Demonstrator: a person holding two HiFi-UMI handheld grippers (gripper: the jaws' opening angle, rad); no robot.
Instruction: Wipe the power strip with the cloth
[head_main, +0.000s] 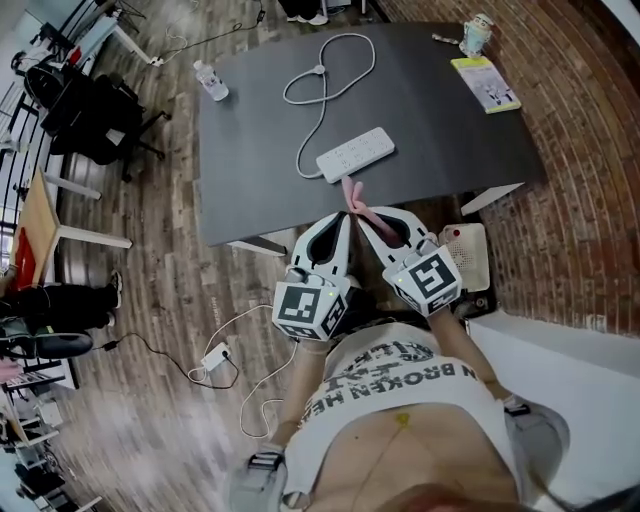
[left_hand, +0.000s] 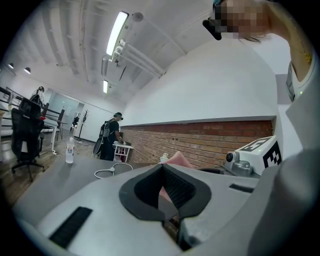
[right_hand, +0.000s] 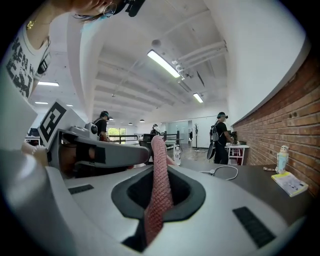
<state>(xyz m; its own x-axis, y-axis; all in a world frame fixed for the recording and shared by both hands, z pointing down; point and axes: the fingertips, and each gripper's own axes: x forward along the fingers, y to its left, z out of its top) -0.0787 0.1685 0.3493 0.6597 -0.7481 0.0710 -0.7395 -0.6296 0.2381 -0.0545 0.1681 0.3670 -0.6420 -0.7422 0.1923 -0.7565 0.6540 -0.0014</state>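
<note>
At the near edge of the dark table, both grippers are held side by side with their tips almost touching. The right gripper is clamped on a narrow fold of the pink cloth, which is seen running up between its pads in the right gripper view. The left gripper is closed tight; pink fabric is visible just past its tips, but whether any of it is caught there cannot be told. The white power strip lies flat on the table just beyond the cloth, untouched, and its cable is looped away toward the far side. Wiping is judged not yet begun.

Several risks are posed. The strip is held down by nothing, so it could be pushed along the smooth table by the first stroke instead of being cleaned. Only a thin strip of cloth is presented, so little surface may be covered, or bare jaw tips may be dragged over the sockets. The cloth could also be pulled out of the pinch if it is snagged on the cable.
</note>
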